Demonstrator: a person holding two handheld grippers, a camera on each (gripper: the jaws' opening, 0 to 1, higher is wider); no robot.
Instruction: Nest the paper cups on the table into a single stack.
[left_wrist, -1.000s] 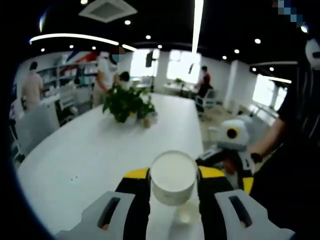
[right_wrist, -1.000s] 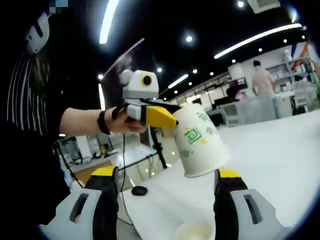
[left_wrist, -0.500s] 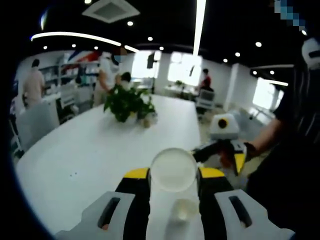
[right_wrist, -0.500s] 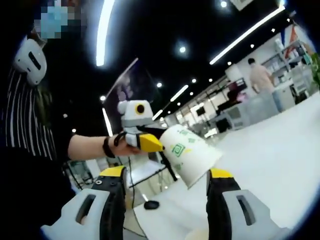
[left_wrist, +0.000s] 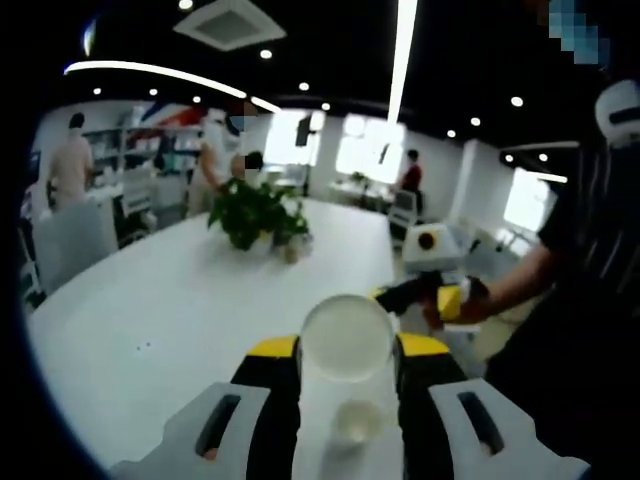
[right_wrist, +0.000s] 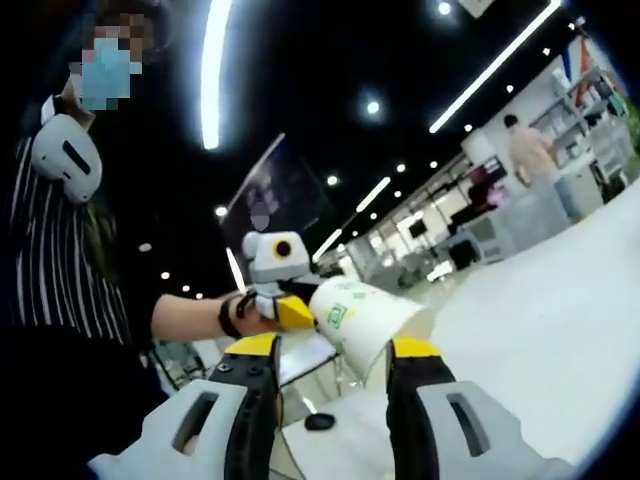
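My left gripper (left_wrist: 346, 346) is shut on a white paper cup (left_wrist: 346, 338), whose round base faces the camera. In the right gripper view that cup (right_wrist: 362, 320) shows a green pattern and hangs tilted from the left gripper (right_wrist: 288, 308), its mouth toward my right gripper (right_wrist: 332, 352). The right gripper's jaws stand apart on either side of the cup's image, nothing gripped. A second cup (left_wrist: 358, 420) stands on the white table (left_wrist: 180, 310) below the held one. The right gripper (left_wrist: 445, 298), in a person's hand, hovers beyond and to the right.
A potted plant (left_wrist: 255, 212) sits at the table's middle. Several people stand or sit at the far end of the room. A small dark object (right_wrist: 320, 422) lies on the table below the right gripper. The person's striped sleeve fills the right side.
The right gripper's jaws have drawn closer together and the view has tipped upward. The left gripper still holds the cup, tilted more toward the right gripper.
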